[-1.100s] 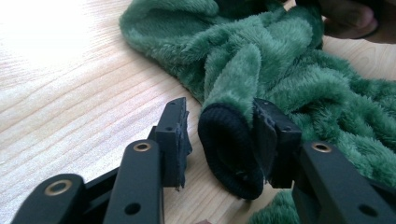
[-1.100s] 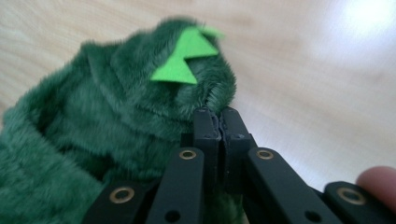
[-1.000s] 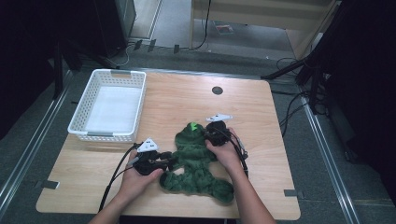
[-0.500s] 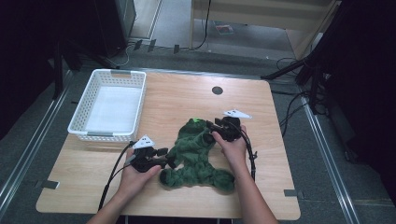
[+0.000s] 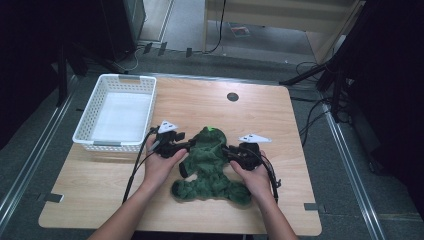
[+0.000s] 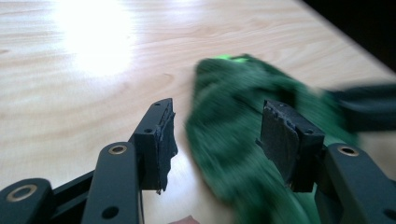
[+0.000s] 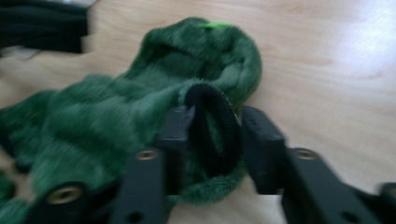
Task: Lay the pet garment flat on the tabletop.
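Observation:
A fuzzy green garment [image 5: 210, 167] with a bright green tag lies crumpled on the wooden table [image 5: 300, 200], near the front edge. My left gripper [image 5: 188, 145] is at the garment's left edge. Its jaws stand open in the left gripper view [image 6: 217, 126], with a fold of the green fabric [image 6: 233, 93] lying between them. My right gripper [image 5: 226, 150] is at the garment's right side. In the right gripper view it [image 7: 212, 126] is shut on a black-edged cuff [image 7: 224, 116] of the green garment [image 7: 116, 121].
A white slatted basket [image 5: 85, 136] stands at the table's left, just beyond my left hand. A round dark hole [image 5: 232, 96] sits in the tabletop near the far edge. Cables trail from both grippers toward the front edge.
My left gripper has moved away from the person, up to the garment's upper left. The right gripper drew slightly nearer with the cuff. The garment lies more spread out than before.

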### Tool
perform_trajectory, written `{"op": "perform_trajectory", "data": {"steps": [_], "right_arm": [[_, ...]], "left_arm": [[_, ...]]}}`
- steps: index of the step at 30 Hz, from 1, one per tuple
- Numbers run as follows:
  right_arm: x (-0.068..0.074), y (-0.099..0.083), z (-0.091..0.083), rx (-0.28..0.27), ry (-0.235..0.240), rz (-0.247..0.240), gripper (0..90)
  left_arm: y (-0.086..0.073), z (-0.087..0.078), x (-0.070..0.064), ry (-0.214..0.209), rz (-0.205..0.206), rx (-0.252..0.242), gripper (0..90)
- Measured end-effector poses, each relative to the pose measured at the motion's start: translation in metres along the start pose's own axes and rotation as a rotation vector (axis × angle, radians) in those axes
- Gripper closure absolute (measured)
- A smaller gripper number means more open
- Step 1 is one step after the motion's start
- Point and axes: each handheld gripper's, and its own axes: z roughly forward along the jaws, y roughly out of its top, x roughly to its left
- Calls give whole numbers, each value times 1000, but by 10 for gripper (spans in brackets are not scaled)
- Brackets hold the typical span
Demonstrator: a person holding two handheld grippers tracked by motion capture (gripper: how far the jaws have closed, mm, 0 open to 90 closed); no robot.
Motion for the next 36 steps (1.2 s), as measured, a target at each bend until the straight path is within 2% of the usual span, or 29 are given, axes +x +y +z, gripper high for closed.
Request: {"op": "perform_trajectory", "data": {"steps": [1, 2, 3, 4, 6, 7, 8, 9, 10, 12, 14, 16, 17, 19, 20, 22, 23, 24, 25, 26, 27, 28, 29, 30, 31, 32, 33, 34, 36], "right_arm": [[0, 0, 0, 0, 0, 0, 743], [-1, -3, -4, -9, 15, 5, 756], [-2, -9, -9, -4, 33, -10, 761], [-2, -9, -9, -4, 33, -10, 761], [-5, -15, -12, 5, 50, -16, 767], [-5, -16, -11, 6, 49, -8, 782], [-7, -18, -11, 4, 43, -12, 794], [-7, -18, -11, 4, 43, -12, 794], [-9, -19, -9, 4, 44, 1, 811], [-10, -19, -9, 6, 46, 12, 815], [-11, -18, -11, -2, 43, 18, 832], [-13, -19, -18, -1, 24, 17, 853], [-13, -19, -18, -1, 24, 17, 853], [-18, -23, -23, 18, 9, 17, 863], [-20, -25, -24, 27, 9, 19, 864], [-22, -28, -21, 47, -7, 12, 862], [-23, -28, -20, 52, -10, 19, 856], [-23, -28, -20, 52, -10, 19, 856], [-23, -28, -19, 48, -16, 23, 827], [-23, -27, -19, 39, -18, 31, 759], [-23, -23, -23, 13, 19, 48, 607], [-23, -23, -23, 13, 19, 48, 607], [-22, -20, -31, -32, 50, 48, 564], [-22, -20, -31, -32, 50, 48, 564], [-22, -18, -35, -51, 52, 42, 543], [-21, -13, -42, -102, 38, 48, 522], [-21, -13, -42, -102, 38, 48, 522], [-18, -10, -45, -147, 33, 63, 519], [-16, -9, -45, -167, 27, 74, 520]], "left_arm": [[0, 0, 0, 0, 0, 0, 453], [4, 8, 0, -2, 0, 17, 453], [12, 24, -1, 8, 27, 67, 445], [12, 24, -1, 8, 27, 67, 439], [15, 40, -3, 18, 64, 118, 438], [16, 51, -7, 44, 112, 170, 471], [16, 55, -10, 66, 153, 191, 542], [16, 55, -10, 66, 153, 191, 601], [18, 60, -14, 129, 193, 187, 720], [20, 62, -14, 135, 188, 192, 841], [26, 66, -10, 187, 169, 179, 868], [34, 73, -1, 248, 121, 153, 880], [34, 73, -1, 248, 121, 153, 882], [44, 78, 10, 290, 66, 129, 883], [46, 79, 12, 300, 54, 123, 883], [49, 84, 15, 269, 27, 121, 878], [49, 84, 15, 269, 27, 121, 855], [50, 86, 16, 234, 20, 114, 855], [51, 87, 16, 205, 10, 105, 763], [51, 86, 16, 175, 1, 98, 608], [52, 82, 15, 161, 11, 85, 436], [52, 77, 15, 150, 23, 72, 436], [55, 62, 15, 137, -1, 40, 318], [55, 62, 15, 137, -1, 40, 267], [56, 53, 16, 115, -16, 18, 267], [56, 42, 15, 87, -25, -7, 256], [56, 36, 14, 81, -26, -18, 256], [52, 24, 8, 75, -4, -18, 261], [48, 20, 4, 80, 0, 1, 299]]}}
